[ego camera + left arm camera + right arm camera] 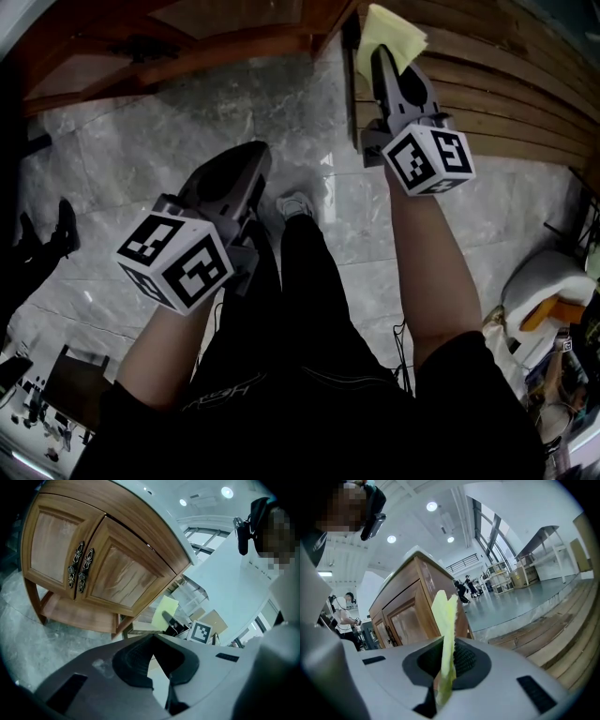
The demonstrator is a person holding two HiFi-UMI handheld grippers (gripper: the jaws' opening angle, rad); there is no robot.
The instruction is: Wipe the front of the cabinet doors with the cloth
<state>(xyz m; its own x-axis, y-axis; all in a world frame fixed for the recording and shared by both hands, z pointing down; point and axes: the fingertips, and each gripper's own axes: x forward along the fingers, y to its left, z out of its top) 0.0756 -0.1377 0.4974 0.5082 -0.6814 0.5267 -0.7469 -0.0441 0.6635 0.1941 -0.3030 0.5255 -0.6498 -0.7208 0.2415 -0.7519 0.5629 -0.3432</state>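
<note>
A yellow cloth (389, 33) sticks up folded out of my right gripper (380, 53), which is shut on it. In the right gripper view the cloth (445, 620) stands edge-on between the jaws of that gripper (447, 644). The wooden cabinet (117, 569) has two panelled doors, both shut, with ornate dark handles (77, 569). It stands to the left of the cloth (165, 612), apart from it. Seen from the head view, the cabinet (187, 37) lies at the top left. My left gripper (255, 159) hangs lower over the floor, its tips (153, 637) together on nothing.
Grey marble floor (141, 150) spreads under both grippers. Wooden steps (525, 94) run along the right. The holder's legs and a shoe (295, 203) are below the grippers. Another person's dark shoes (61, 225) stand at the left. A white and orange object (553, 300) sits at the right edge.
</note>
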